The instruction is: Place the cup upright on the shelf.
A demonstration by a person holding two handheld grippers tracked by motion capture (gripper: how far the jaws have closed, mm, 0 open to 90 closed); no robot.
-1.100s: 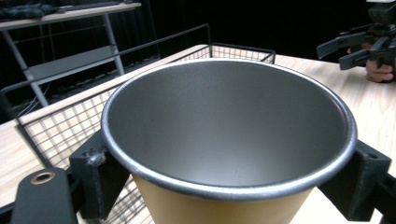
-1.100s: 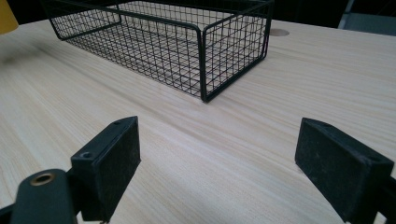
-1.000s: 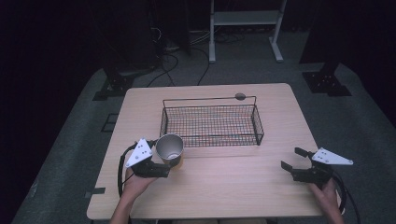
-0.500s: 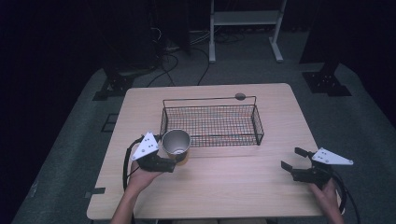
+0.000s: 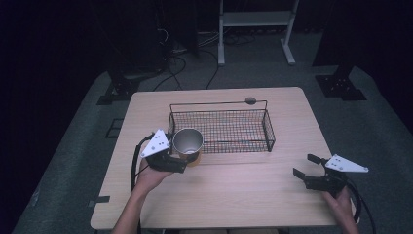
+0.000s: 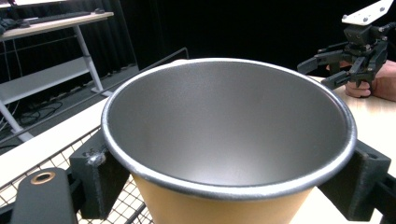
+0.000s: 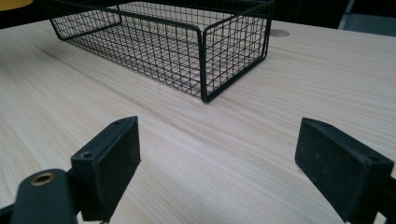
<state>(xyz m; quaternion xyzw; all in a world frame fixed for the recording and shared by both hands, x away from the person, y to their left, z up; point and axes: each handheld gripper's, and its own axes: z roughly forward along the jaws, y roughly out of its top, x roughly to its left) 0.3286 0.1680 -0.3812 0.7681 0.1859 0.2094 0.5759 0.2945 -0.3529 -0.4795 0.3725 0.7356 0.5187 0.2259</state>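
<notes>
Wooden table | we grip metal cup in left gripper, clamped | right gripper agape, empty | next: we lower cup into wire basket

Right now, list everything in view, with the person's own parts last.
cup: one, steel inside, yellow outside, upright, held at the basket's near left corner
wire basket: one, black, empty, middle of the table
table: one, light wood
round cap: one, grey, far table edge behind the basket
white desk frame: one, on the floor beyond the table
left gripper: one, black, jaws shut on the cup
right gripper: one, black, jaws open, near right of the table
hands: two, holding the grippers
</notes>
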